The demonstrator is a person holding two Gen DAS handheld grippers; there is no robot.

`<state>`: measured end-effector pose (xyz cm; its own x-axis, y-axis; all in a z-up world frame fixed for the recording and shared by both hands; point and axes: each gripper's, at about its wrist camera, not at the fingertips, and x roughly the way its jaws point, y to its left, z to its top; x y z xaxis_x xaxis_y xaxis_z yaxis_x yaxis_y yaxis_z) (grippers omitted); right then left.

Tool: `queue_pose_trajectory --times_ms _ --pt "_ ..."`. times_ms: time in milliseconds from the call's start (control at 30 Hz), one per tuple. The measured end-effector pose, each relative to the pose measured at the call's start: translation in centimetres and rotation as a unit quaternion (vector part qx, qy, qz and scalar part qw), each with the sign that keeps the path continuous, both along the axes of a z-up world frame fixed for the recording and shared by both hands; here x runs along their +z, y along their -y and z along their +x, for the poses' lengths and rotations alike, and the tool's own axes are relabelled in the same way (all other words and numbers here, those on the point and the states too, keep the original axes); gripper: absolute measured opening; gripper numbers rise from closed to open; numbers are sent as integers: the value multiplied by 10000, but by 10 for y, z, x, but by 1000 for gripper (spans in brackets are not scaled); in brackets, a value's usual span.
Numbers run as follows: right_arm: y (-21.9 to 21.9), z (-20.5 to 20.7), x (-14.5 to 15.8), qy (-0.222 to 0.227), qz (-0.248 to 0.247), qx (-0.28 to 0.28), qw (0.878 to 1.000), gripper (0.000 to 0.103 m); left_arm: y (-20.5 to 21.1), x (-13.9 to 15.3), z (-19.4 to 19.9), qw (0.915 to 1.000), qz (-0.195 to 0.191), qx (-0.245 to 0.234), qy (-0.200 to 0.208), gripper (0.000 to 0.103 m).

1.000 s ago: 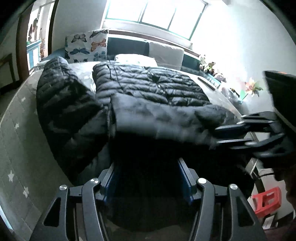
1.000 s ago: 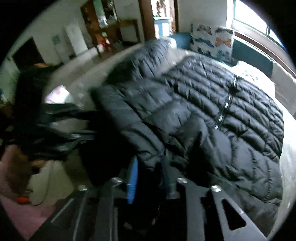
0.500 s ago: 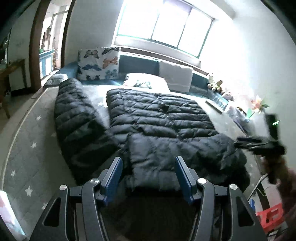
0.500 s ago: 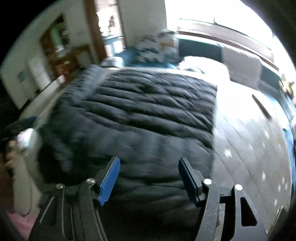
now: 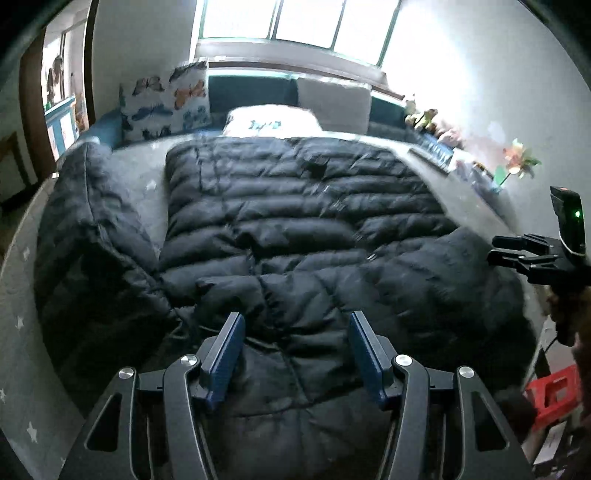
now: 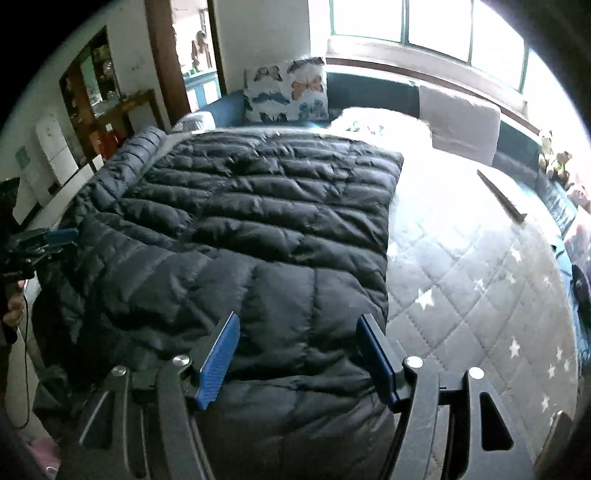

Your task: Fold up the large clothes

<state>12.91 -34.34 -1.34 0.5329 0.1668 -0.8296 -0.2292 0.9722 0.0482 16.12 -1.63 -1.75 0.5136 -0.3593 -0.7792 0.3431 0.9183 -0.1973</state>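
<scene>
Plainly, both grippers hung above the near edge of the bed (image 6: 480, 258) with nothing in their grasp; the left gripper (image 5: 295, 354) had its blue-padded fingers (image 5: 225, 358) spread wide over the near hem of the black puffer jacket (image 5: 295, 229); the right gripper (image 6: 299, 358) likewise held its fingers (image 6: 218, 362) spread apart above the dark quilted fabric, touching none of it that could be made out. The jacket lay flat across the grey star-patterned quilt, its near portion doubled over onto its body; one sleeve (image 5: 85, 229) stretched out along the left side of the bed, apart from the body; the right part of the quilt lay bare beside the jacket's straight edge. At the head of the bed stood a butterfly-print cushion (image 6: 288, 92) and a white pillow (image 5: 273, 118) under the window (image 5: 295, 22). Off to the right, beyond the bed's corner, a red stool (image 5: 554, 391) showed low in the left wrist view.
</scene>
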Motion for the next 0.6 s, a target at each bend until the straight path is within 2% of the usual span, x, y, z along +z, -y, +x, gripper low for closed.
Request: queue_pose_trajectory --times_ms 67,133,300,400,467,600 --pt "8 6 -23 -353 101 -259 9990 72 -2 -17 9 9998 -9 26 -187 62" --pt "13 8 -33 -320 366 -303 9984 73 -5 -20 10 9997 -89 5 -211 61" --pt "8 6 -28 -388 214 -289 9986 73 -22 11 11 9994 -335 -53 -69 62" --pt "7 6 -27 -398 227 -292 9985 76 -54 35 23 9986 -392 282 198 66" --pt "7 5 -27 -391 290 -324 9983 80 -80 44 41 9970 -426 587 261 78" --pt "5 4 -28 -350 318 -357 9982 88 -141 47 92 9905 -380 1304 218 79"
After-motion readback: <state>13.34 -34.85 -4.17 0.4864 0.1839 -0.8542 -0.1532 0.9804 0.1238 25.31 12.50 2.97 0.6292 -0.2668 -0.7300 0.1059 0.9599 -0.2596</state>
